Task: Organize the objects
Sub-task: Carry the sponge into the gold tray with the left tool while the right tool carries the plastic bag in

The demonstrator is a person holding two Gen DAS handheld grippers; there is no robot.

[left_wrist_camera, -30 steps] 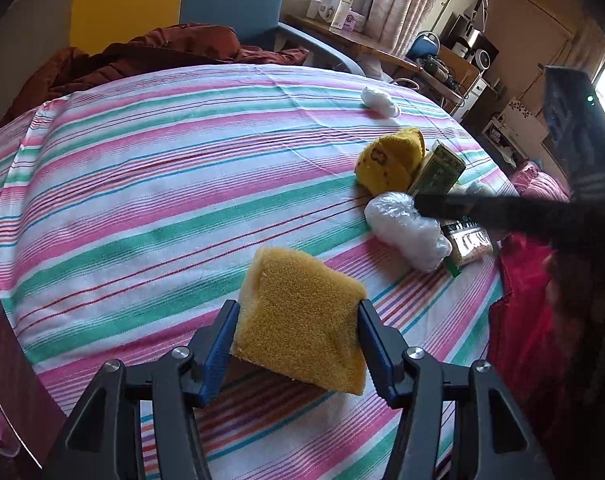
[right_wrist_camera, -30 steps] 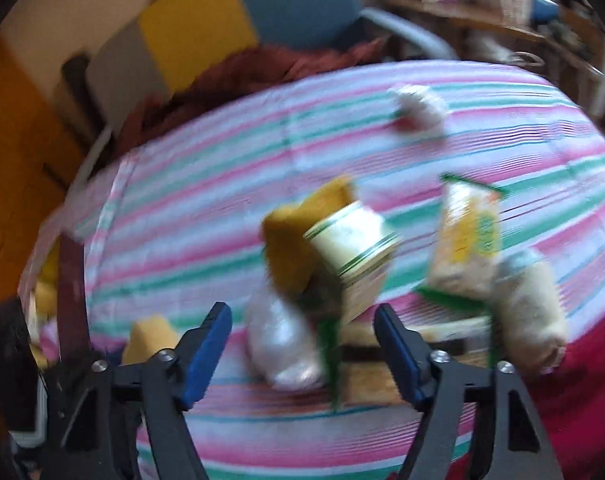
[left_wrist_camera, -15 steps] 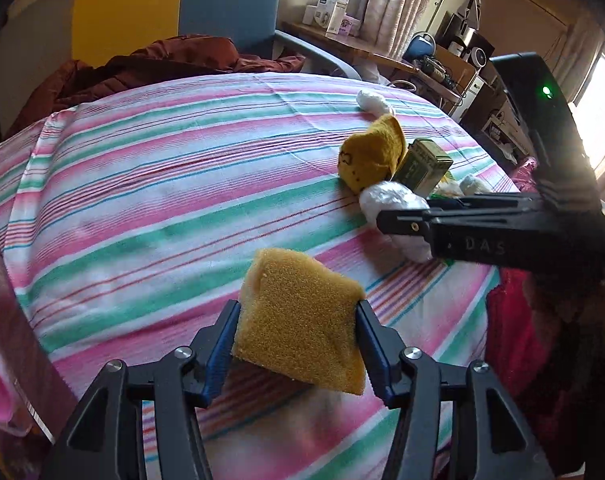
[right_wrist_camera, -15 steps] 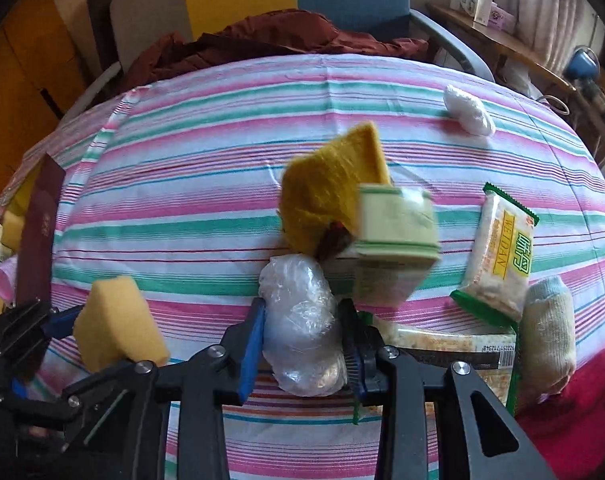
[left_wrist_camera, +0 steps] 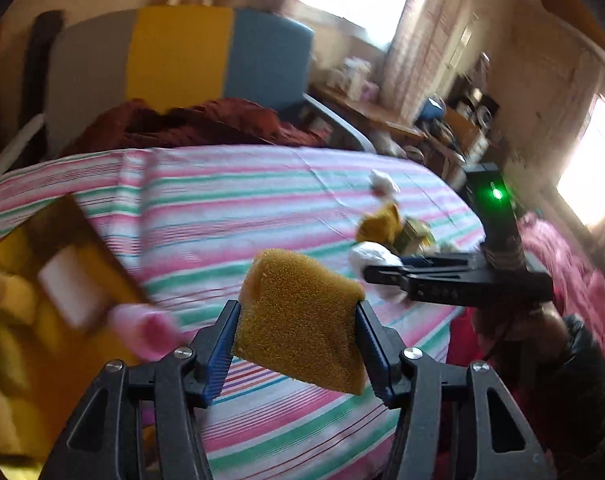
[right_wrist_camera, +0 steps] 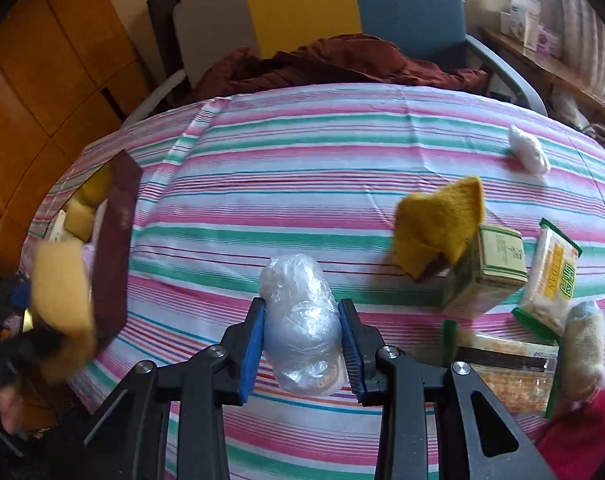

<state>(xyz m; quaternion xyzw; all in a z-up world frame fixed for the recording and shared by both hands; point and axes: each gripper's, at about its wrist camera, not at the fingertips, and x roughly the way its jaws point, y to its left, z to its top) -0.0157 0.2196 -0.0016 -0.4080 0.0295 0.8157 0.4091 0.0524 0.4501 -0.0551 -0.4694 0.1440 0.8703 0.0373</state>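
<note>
My left gripper (left_wrist_camera: 298, 344) is shut on a yellow sponge (left_wrist_camera: 298, 320) and holds it above the striped tablecloth (left_wrist_camera: 230, 216); the sponge also shows blurred in the right wrist view (right_wrist_camera: 62, 292). My right gripper (right_wrist_camera: 302, 344) is shut on a clear plastic-wrapped bundle (right_wrist_camera: 302, 320); it appears in the left wrist view (left_wrist_camera: 376, 258) at the right. A box (right_wrist_camera: 110, 248) with a dark red flap holding yellow pieces stands at the table's left edge.
A yellow cloth (right_wrist_camera: 438, 224), a green carton (right_wrist_camera: 490, 272), snack packets (right_wrist_camera: 550, 280), a cream roll (right_wrist_camera: 582, 344) and a white wad (right_wrist_camera: 528, 154) lie at the right. A chair (right_wrist_camera: 342, 4) with a maroon garment stands behind the table.
The left gripper swung left and up with the sponge toward the box. The right gripper closed on the plastic bundle and holds it; the view shifted left.
</note>
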